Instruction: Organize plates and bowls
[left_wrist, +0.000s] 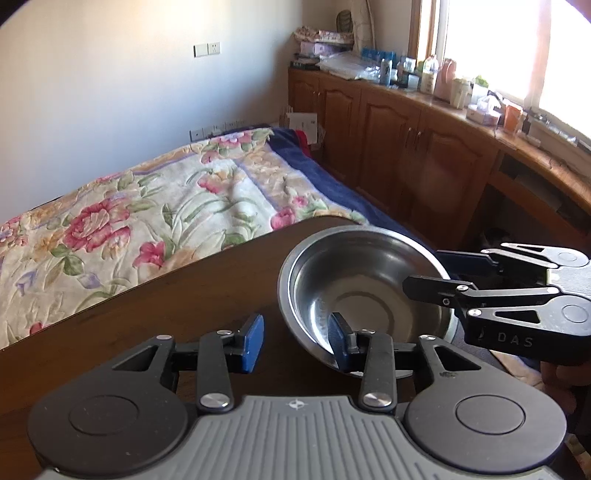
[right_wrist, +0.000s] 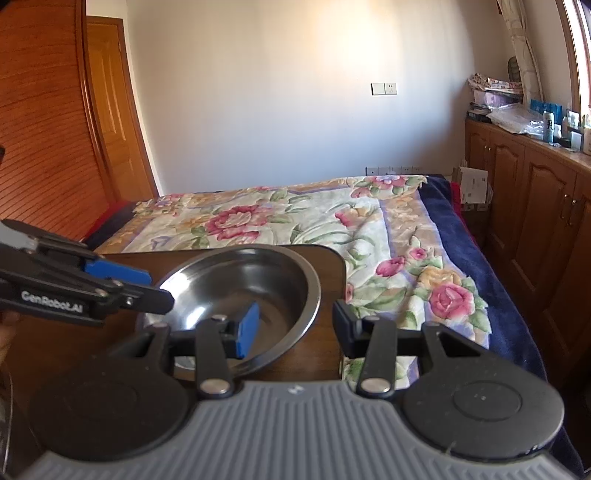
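A stainless steel bowl (left_wrist: 364, 291) sits near the far right corner of the dark wooden table (left_wrist: 166, 306); it also shows in the right wrist view (right_wrist: 243, 291). My left gripper (left_wrist: 295, 341) is open, straddling the bowl's near-left rim with one blue pad inside the bowl and one outside. My right gripper (right_wrist: 291, 325) is open, straddling the bowl's right rim, its left finger inside the bowl. The right gripper also shows at the right of the left wrist view (left_wrist: 430, 273). The left gripper shows at the left of the right wrist view (right_wrist: 155, 286).
The table's far edge and rounded corner (right_wrist: 332, 258) lie just past the bowl. Beyond is a bed with a floral blanket (left_wrist: 155, 206). Wooden cabinets (left_wrist: 406, 155) with a cluttered counter run along the right wall under a window.
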